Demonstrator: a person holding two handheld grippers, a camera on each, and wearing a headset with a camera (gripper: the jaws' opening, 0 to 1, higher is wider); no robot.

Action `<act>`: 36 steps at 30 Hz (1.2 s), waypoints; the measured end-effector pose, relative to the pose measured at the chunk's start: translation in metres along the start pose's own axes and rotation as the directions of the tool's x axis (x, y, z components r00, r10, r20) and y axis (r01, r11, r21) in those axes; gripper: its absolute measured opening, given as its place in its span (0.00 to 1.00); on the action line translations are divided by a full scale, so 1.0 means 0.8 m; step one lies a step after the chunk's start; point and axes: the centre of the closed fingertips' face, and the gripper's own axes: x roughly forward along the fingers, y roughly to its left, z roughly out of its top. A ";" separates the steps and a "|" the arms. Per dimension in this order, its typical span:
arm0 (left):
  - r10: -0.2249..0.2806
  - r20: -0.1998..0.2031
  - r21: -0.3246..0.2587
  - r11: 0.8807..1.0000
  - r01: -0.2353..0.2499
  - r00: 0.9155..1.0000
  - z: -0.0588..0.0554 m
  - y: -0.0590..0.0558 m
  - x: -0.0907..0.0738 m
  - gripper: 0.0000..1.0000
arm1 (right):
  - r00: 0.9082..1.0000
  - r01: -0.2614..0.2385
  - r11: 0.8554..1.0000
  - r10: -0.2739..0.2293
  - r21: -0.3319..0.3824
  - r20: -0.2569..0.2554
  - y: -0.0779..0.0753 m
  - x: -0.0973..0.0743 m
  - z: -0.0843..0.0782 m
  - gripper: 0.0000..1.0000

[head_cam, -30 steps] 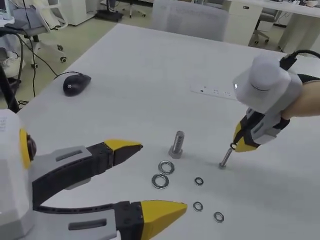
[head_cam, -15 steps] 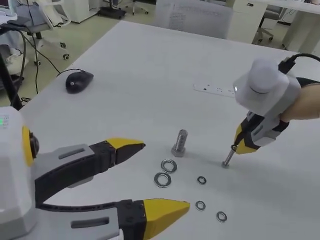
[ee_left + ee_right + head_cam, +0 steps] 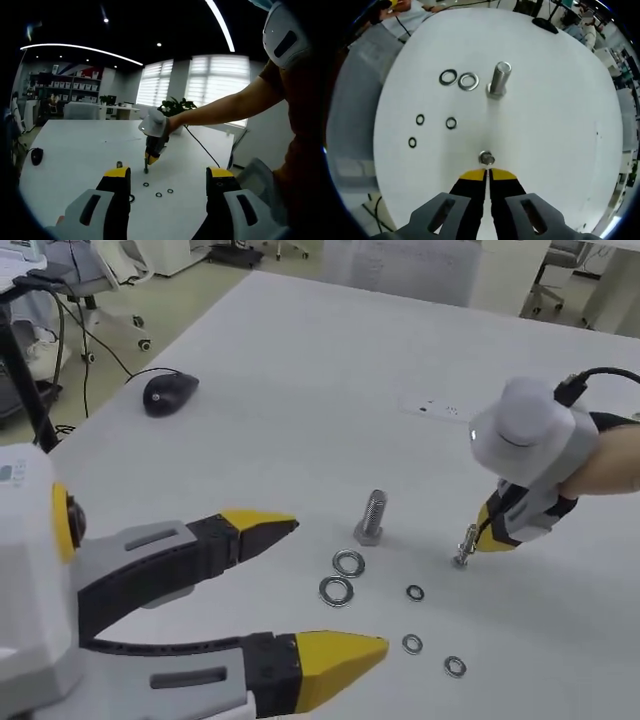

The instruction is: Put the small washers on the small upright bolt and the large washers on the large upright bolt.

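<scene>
All five washers lie flat on the table (image 3: 300, 370), so by my reckoning no threading is done yet. The right gripper (image 3: 488, 537) has its jaws pressed together, tips right at the top of the small bolt (image 3: 463, 550); I can't tell if they touch it. The large bolt (image 3: 372, 517) stands to its left, with the two large washers (image 3: 348, 563) just on the near side of its foot. The three small washers (image 3: 415, 592) are scattered on the near side of the small bolt. The left gripper (image 3: 169, 174) hangs wide open at the near left, holding nothing. To my eye the thin bolt would tip easily, so the right gripper should back off straight and open. Then it can pinch the closest small washer by its rim and bring it level over the thread.
</scene>
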 end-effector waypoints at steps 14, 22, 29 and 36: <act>0.005 -0.003 -0.001 1.000 -0.005 1.000 0.000 0.001 -0.001 0.61 | 0.999 -0.024 1.000 0.023 0.014 0.024 0.011 0.007 0.003 0.09; 0.005 -0.004 0.008 1.000 -0.005 1.000 0.002 -0.004 -0.001 0.61 | 0.999 -0.027 0.999 0.025 0.046 0.044 0.035 0.003 -0.012 0.10; -0.002 -0.004 0.018 1.000 0.002 1.000 0.005 -0.013 -0.003 0.61 | 0.997 -0.033 0.998 0.029 0.050 0.072 0.070 -0.008 -0.016 0.10; -0.018 -0.009 0.030 0.999 0.018 1.000 0.004 -0.025 -0.002 0.61 | 0.994 -0.039 0.998 0.034 0.039 0.108 0.105 -0.010 -0.007 0.11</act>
